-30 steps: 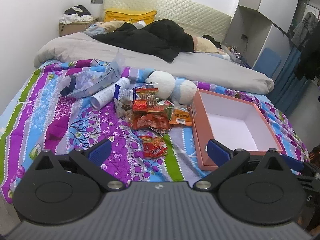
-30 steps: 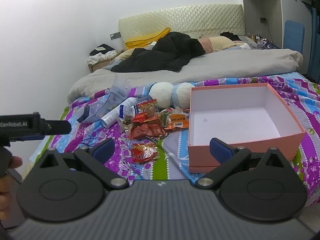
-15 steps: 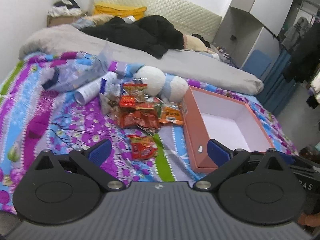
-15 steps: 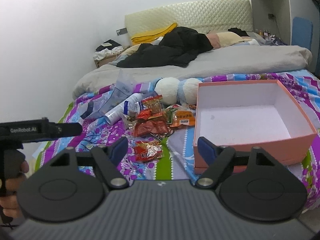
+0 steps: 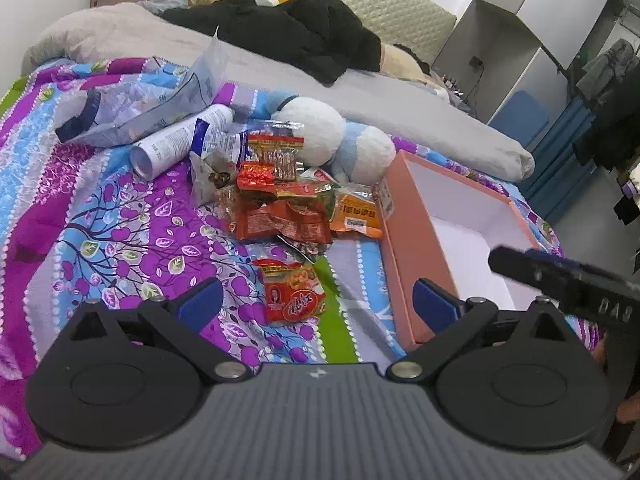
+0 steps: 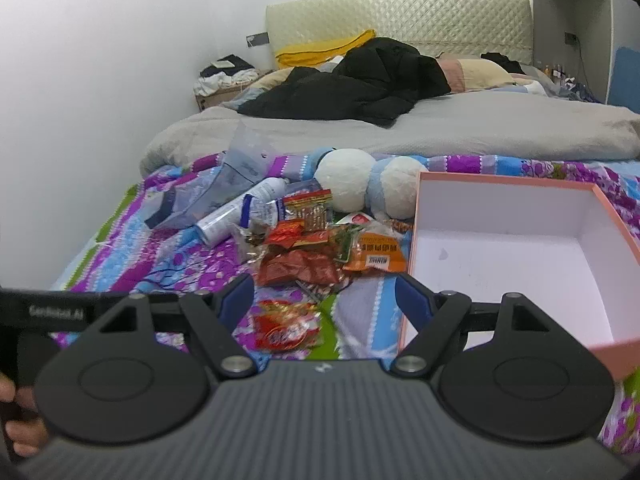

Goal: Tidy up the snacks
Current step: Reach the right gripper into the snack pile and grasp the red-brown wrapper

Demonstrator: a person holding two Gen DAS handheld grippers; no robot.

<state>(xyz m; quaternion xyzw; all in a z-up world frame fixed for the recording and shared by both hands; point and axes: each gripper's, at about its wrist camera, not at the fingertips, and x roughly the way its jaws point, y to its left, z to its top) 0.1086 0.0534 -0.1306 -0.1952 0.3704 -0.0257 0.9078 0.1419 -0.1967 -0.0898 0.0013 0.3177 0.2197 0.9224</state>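
Claws both spread, empty — left claw (image 5: pixel 316 300), right claw (image 6: pixel 324 294) above red snack packet (image 5: pixel 294 292).

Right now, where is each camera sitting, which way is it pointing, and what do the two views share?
Left wrist: on the left claw, angled down at the snack pile and pink box; the right tool crosses the right edge.
Right wrist: on the right claw, facing the headboard; a hand shows lower left.
Shared: snack pile, box, and the lone red packet between each open claw.
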